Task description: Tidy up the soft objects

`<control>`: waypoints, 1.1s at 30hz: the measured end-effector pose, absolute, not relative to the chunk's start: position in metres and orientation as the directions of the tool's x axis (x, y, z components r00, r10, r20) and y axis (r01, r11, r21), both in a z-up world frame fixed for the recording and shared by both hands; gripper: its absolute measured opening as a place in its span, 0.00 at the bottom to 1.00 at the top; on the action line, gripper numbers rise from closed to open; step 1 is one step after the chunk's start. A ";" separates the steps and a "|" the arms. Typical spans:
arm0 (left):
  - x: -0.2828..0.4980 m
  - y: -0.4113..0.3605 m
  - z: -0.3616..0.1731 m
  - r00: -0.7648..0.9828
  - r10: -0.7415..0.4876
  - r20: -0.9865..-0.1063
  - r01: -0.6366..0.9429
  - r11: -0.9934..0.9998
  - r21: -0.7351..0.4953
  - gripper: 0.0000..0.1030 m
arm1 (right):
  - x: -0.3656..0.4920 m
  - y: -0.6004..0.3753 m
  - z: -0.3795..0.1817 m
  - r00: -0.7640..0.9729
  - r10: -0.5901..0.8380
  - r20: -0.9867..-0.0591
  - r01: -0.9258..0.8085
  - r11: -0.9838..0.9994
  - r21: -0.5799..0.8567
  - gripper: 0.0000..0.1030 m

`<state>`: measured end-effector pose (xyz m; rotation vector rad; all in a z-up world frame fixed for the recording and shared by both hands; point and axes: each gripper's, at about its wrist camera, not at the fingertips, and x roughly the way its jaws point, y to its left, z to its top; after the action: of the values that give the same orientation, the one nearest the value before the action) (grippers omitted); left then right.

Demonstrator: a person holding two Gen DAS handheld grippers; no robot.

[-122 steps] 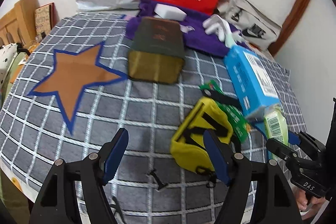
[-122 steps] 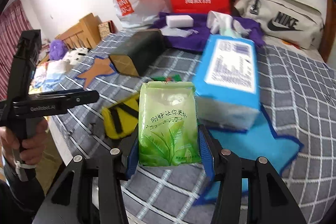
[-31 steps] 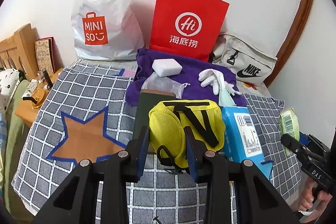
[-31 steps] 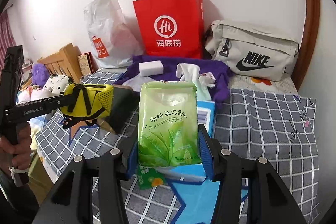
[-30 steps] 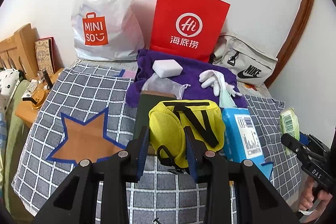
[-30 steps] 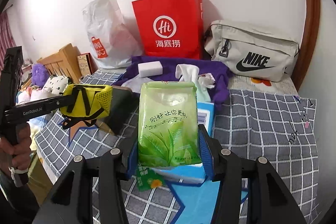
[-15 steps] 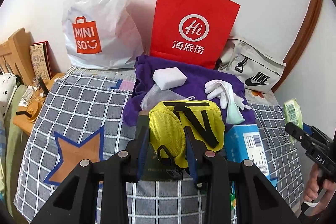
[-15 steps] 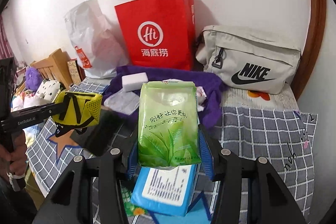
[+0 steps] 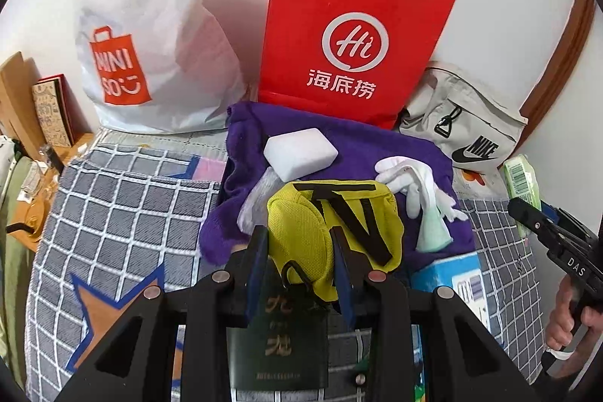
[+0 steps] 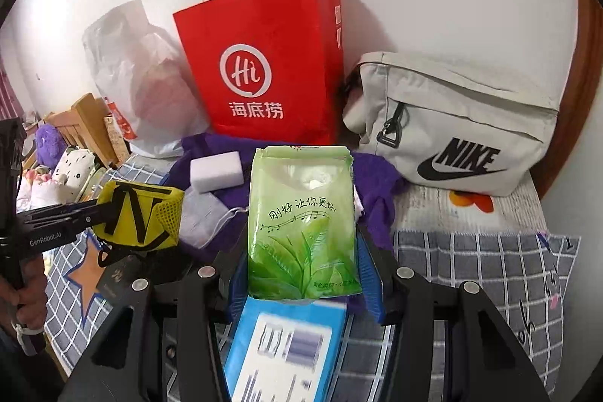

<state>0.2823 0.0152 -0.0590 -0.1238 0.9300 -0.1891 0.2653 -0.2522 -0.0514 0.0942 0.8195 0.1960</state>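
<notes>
From the left wrist camera, the left gripper was clenched on a yellow mesh pouch with black straps, holding it in the air above a dark green box on a grey checked blanket. Beyond the pouch, a purple cloth carried a white sponge block and white gloves. A red paper bag, a white Miniso plastic bag and a grey Nike bag stood against the wall. The right gripper showed at the far right edge.

From the right wrist camera, the right gripper was clamped on a green tissue pack, upright and lifted over a blue tissue box. The pouch hung at the left in the other gripper, just above the box's corner. The purple cloth, sponge and bags lay behind.
</notes>
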 end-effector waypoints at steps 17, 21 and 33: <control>0.358 -0.008 -0.088 0.513 -0.232 -0.827 0.142 0.972 -0.185 0.30 | 0.353 -0.256 -0.091 0.607 0.209 -0.767 -0.122 0.978 0.169 0.48; 0.366 -0.012 -0.097 0.496 -0.227 -0.838 0.142 0.973 -0.180 0.30 | 0.364 -0.261 -0.108 0.582 0.212 -0.785 -0.105 0.977 0.187 0.48; 0.376 -0.008 -0.117 0.474 -0.196 -0.858 0.126 0.980 -0.154 0.30 | 0.384 -0.260 -0.141 0.507 0.225 -0.832 -0.108 0.974 0.198 0.48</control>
<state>0.3761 -0.0080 -0.1165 -0.0727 1.0586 -0.1968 0.3836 -0.2600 -0.1414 0.1256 1.0202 0.2015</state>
